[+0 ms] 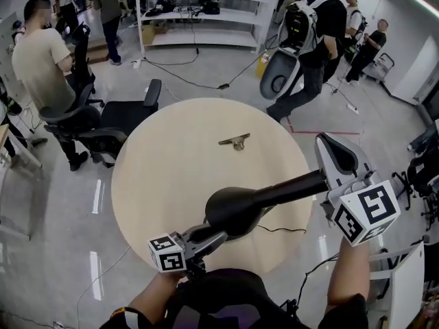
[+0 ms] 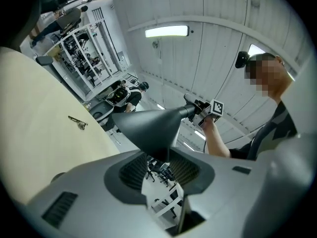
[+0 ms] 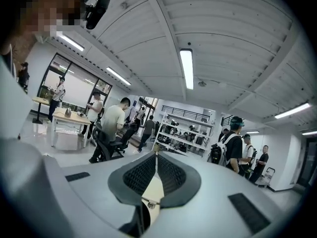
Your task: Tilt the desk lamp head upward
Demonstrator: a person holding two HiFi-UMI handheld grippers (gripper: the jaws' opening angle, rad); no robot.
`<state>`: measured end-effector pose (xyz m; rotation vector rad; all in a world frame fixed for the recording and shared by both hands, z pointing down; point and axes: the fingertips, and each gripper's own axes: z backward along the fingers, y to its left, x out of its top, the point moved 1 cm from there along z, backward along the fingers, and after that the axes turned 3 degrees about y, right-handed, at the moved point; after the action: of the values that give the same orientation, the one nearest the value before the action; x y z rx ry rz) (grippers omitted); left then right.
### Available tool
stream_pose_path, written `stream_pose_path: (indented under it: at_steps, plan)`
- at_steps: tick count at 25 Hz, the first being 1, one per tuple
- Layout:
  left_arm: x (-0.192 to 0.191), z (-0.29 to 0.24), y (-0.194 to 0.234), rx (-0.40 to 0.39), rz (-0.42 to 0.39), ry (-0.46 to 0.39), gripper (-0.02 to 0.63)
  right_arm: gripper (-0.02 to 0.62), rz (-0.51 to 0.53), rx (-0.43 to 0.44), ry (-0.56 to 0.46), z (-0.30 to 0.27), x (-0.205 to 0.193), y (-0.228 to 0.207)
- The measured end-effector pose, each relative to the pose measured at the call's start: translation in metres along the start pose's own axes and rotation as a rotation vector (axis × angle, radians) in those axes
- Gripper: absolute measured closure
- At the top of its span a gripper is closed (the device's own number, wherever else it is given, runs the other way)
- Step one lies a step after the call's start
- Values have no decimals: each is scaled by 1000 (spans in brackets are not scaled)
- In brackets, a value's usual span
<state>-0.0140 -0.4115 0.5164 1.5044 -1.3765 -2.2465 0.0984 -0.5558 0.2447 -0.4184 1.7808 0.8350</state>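
Round pale table (image 1: 151,184) carries a smooth, black, cone-shaped lamp head (image 1: 233,211). Only its own view shows the left claw (image 2: 159,163) spread apart around it. The right claw (image 3: 156,158) is together, empty.

The round table (image 1: 158,184) looks like pale wood, smooth and not shiny. The lamp head (image 1: 233,211) is black and smooth with a soft shine. The small part (image 1: 235,141) near the middle of the table looks like yellowish metal. The floor (image 1: 62,252) is grey, hard and very shiny. The left gripper (image 2: 159,165) is dull grey plastic, and its pads (image 2: 132,170) are black and ribbed.
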Motion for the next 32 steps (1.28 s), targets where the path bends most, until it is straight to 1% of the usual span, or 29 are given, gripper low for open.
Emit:
stream_pose_path:
  at_steps: [5,8,12,17,22,26,32]
  plan:
    - [7,6,-5,-1,-41,-14,441,578,-64,4,1,3,-6,-6]
    - [18,12,-10,10,-61,-28,449,578,-82,-25,9,5,-15,-9]
    - [33,22,-21,14,-90,-71,462,578,-123,-53,10,13,-28,-17]
    - [63,35,-33,8,-144,-138,481,578,-186,-84,9,19,-48,-26]
    - [89,44,-54,18,-230,-154,489,578,-210,-93,34,22,-56,-28]
    - [106,48,-71,15,-287,-176,497,578,-233,-100,51,25,-71,-28]
    - [134,48,-97,-1,-376,-198,509,578,-310,-87,49,23,-89,-24]
